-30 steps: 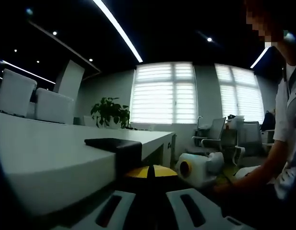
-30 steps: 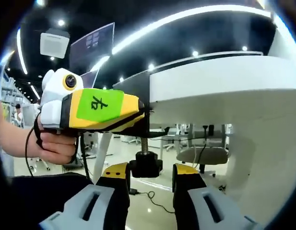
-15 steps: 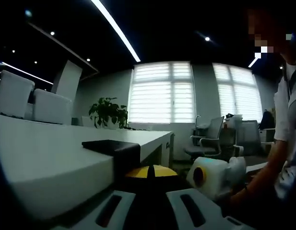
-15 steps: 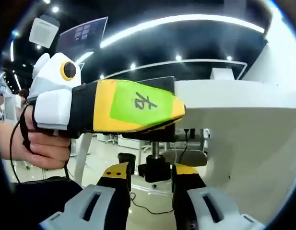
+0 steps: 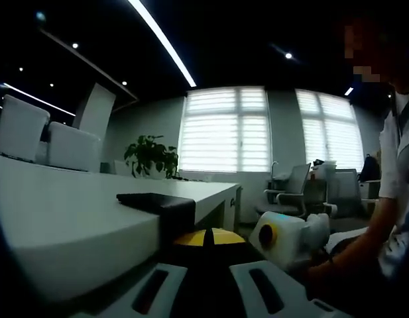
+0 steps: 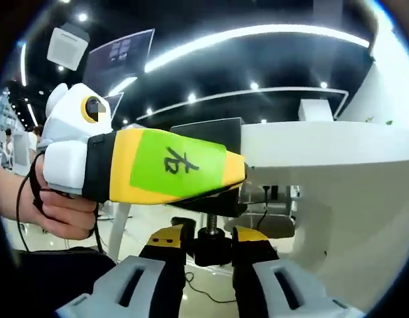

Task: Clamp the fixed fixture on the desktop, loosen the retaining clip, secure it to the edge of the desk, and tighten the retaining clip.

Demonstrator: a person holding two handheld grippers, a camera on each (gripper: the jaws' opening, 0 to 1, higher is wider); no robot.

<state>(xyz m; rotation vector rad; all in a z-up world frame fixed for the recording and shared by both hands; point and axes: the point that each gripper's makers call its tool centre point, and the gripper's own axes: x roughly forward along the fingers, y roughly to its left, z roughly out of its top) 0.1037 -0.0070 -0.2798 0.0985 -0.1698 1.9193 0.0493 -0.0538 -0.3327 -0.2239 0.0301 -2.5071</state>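
Keep your left gripper [image 6: 240, 173] steady: its fingers pinch the black metal clamp fixture [image 5: 158, 202] seated over the white desk [image 5: 65, 225] edge. Your right gripper [image 6: 209, 242] has its fingers pressed on the black round screw knob [image 6: 211, 237] below the desk; turn it squarely about the threaded rod to tighten.

A single black handwritten Chinese character, 右, is seen on a green rectangular sticker [image 6: 170, 162] stuck to the yellow-and-white hand-held gripper [image 6: 141, 172]. No other text can be read.
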